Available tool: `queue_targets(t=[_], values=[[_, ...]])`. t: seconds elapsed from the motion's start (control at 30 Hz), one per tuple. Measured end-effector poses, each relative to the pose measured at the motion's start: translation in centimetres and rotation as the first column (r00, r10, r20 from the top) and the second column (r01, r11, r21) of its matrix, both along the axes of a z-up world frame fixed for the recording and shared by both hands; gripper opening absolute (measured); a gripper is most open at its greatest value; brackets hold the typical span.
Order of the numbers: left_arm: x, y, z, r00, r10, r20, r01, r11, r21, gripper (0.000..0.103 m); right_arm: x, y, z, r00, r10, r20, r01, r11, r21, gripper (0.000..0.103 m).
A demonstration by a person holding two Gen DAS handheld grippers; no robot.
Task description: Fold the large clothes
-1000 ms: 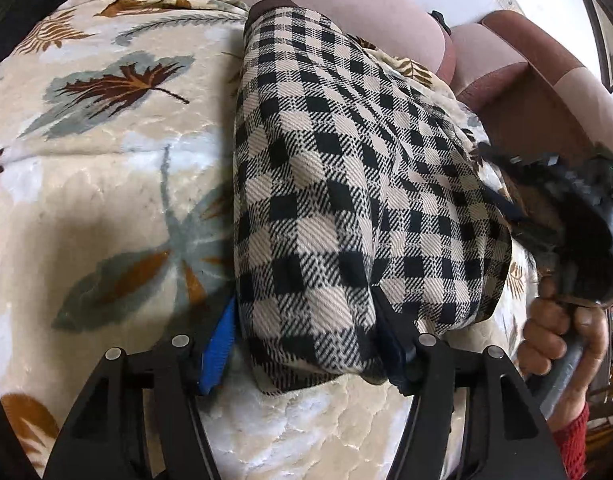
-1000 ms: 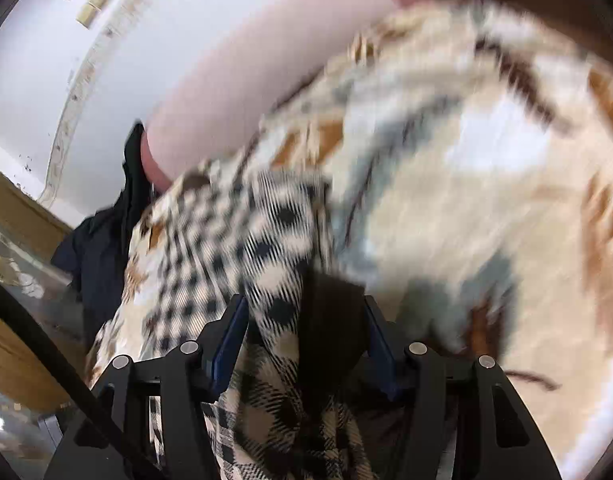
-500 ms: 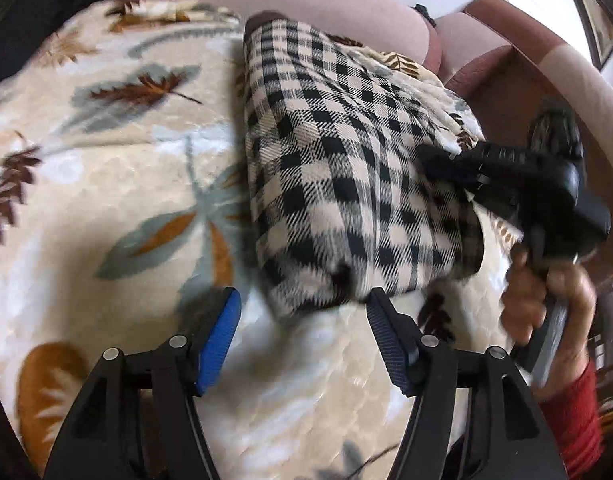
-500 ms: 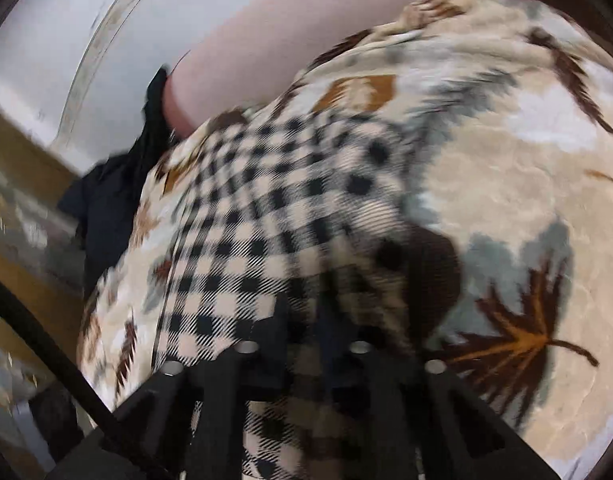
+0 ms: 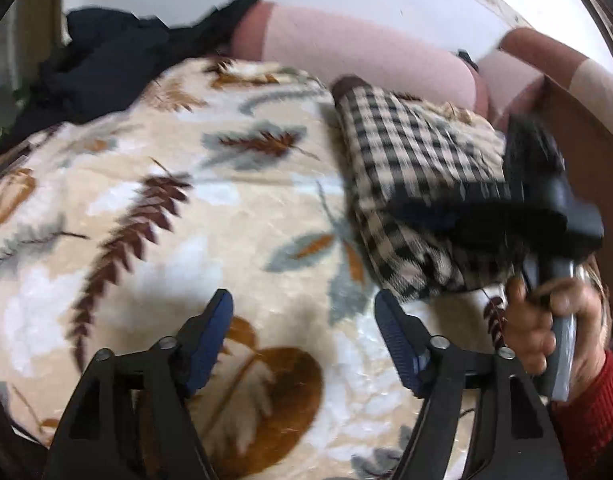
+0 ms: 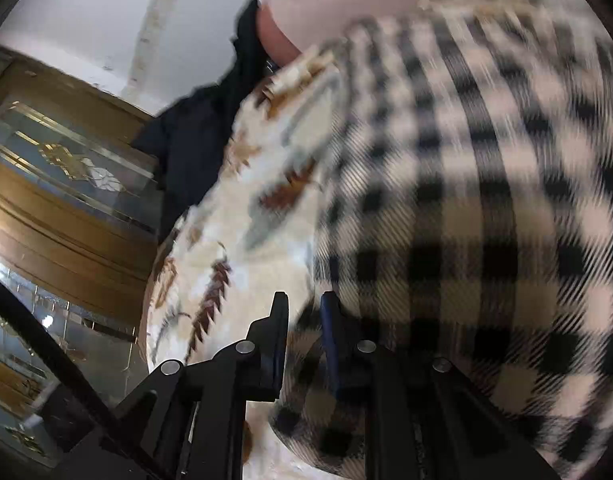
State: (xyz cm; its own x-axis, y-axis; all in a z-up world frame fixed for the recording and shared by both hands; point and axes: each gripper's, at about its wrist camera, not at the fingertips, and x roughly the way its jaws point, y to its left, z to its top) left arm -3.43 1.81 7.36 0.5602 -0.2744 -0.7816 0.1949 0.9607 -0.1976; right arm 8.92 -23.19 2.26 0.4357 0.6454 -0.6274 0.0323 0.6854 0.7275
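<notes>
Currently, the left gripper (image 5: pixel 304 328) is hovering above the leaf-print blanket (image 5: pixel 178 184) with its jaws standing wide apart and nothing between them; its jaws have just been opening further. It is sitting clear of the checked garment (image 5: pixel 410 168), which suggests that this side has finished its share of the fold and is making room for the other tool.

The right gripper (image 6: pixel 304 320) is lying low against the near edge of the checked garment (image 6: pixel 466 208). Its jaws are standing close together with a narrow gap, and they have just been opening slightly. A lip of the checked cloth is lying between the blue pads (image 6: pixel 327 332), but blur is hiding whether they are pressing on it, so a firm clamp cannot be confirmed. In the left wrist view, the right gripper's black body is resting across the garment's near end, and a hand (image 5: pixel 546 320) in a red sleeve (image 5: pixel 590 412) is gripping the handle. The likely purpose is to set down or tidy the last folded edge.

The garment is lying on the blanket, toward the pink sofa back (image 5: pixel 366 52), on the side nearer the right gripper. It is presenting as a compact, thick, roughly rectangular bundle in a black-and-cream check, with layered edges showing at the near end. A dark pile of clothing (image 5: pixel 118 60) is lying at the far corner, well apart from it. Folding appears nearly complete.
</notes>
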Motion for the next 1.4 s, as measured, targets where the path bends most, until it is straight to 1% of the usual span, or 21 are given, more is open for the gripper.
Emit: queue_targets(t=[0.07,0.17,0.23,0.3,0.37,0.4,0.47,0.53,0.6,0.63,0.67,0.73,0.77,0.8,0.87,1.0,1.13,1.23,1.33,1.37,1.4], values=[[-0.3,0.5,0.8,0.998,0.027,0.049,-0.028,0.999,0.019,0.076,-1.1,0.0,-0.2,1.000,0.025,-0.013,-0.024,0.999,0.021,0.018],[-0.7,1.0,1.9,0.992,0.061,0.111,-0.067,0.997,0.046,0.081,-3.9,0.2,0.0,0.998,0.065,-0.013,-0.065,0.998,-0.020,0.018],[-0.4,0.9,2.2,0.989,0.080,0.126,-0.089,0.994,0.065,0.081,-5.0,0.5,0.1,0.998,0.061,-0.010,-0.062,0.997,-0.041,0.019],[-0.4,0.9,2.4,0.991,0.064,0.115,-0.071,0.996,0.054,0.081,-6.8,-0.5,1.2,0.999,0.046,-0.002,-0.046,0.997,-0.054,0.018],[-0.6,0.7,2.3,0.994,0.052,0.097,-0.057,0.997,0.045,0.081,-8.4,-2.0,3.2,0.999,0.009,0.048,-0.004,0.996,-0.092,0.021],[-0.8,0.5,2.2,0.995,0.047,0.087,-0.051,0.998,0.046,0.081,-8.9,-2.6,4.2,0.997,-0.022,0.080,0.032,0.990,-0.136,0.027],[-1.2,-0.1,1.9,0.997,0.032,0.071,-0.036,0.998,0.045,0.081,-9.5,-4.3,5.2,0.989,-0.097,0.112,0.117,0.975,-0.190,0.034],[-1.5,-0.6,1.8,0.998,0.018,0.056,-0.020,0.999,0.046,0.081,-9.6,-6.6,4.9,0.974,-0.217,0.072,0.228,0.946,-0.231,0.039],[-1.9,-1.0,1.9,0.999,0.003,0.051,-0.005,0.999,0.043,0.081,-10.2,-9.0,3.7,0.944,-0.330,-0.003,0.315,0.904,-0.289,0.041],[-2.2,-1.3,2.0,0.998,-0.003,0.056,0.001,0.999,0.044,0.081,-10.8,-9.9,3.6,0.935,-0.354,-0.018,0.336,0.901,-0.274,0.041],[-2.5,-1.5,2.1,0.998,-0.009,0.063,0.006,0.999,0.046,0.081,-11.6,-10.5,3.6,0.928,-0.371,-0.029,0.353,0.901,-0.252,0.041],[-3.1,-1.9,2.2,0.997,-0.019,0.079,0.015,0.998,0.055,0.081,-13.0,-10.6,4.5,0.922,-0.386,-0.023,0.368,0.894,-0.255,0.041],[-3.3,-2.1,2.3,0.996,-0.022,0.084,0.017,0.998,0.062,0.081,-14.2,-10.4,5.3,0.922,-0.386,0.001,0.371,0.886,-0.278,0.043],[-3.7,-2.6,2.4,0.995,-0.031,0.093,0.025,0.997,0.070,0.081,-14.6,-9.7,5.7,0.922,-0.387,0.021,0.375,0.878,-0.297,0.049],[-4.1,-3.1,2.5,0.994,-0.040,0.104,0.031,0.996,0.083,0.081,-16.4,-9.3,6.7,0.919,-0.390,0.062,0.388,0.859,-0.334,0.054],[-4.8,-4.2,2.7,0.991,-0.062,0.116,0.051,0.994,0.098,0.081,-19.1,-8.8,7.4,0.914,-0.389,0.112,0.401,0.828,-0.393,0.055],[-5.2,-5.1,2.4,0.993,-0.078,0.094,0.067,0.991,0.118,0.081,-17.3,-8.3,7.9,0.922,-0.355,0.156,0.388,0.835,-0.391,0.055],[-5.6,-5.8,2.1,0.992,-0.090,0.085,0.076,0.985,0.155,0.081,-14.3,-7.5,8.8,0.927,-0.316,0.202,0.373,0.836,-0.402,0.054],[-5.9,-6.0,2.1,0.992,-0.091,0.083,0.074,0.979,0.188,0.081,-11.5,-7.7,7.9,0.941,-0.287,0.180,0.337,0.850,-0.406,0.054],[-5.9,-6.1,2.1,0.993,-0.090,0.082,0.073,0.978,0.195,0.081,-10.5,-7.8,7.0,0.949,-0.280,0.148,0.317,0.844,-0.433,0.054],[-6.0,-6.1,2.1,0.993,-0.088,0.080,0.071,0.977,0.199,0.081,-9.8,-8.2,5.7,0.950,-0.295,0.101,0.307,0.826,-0.473,0.054]])
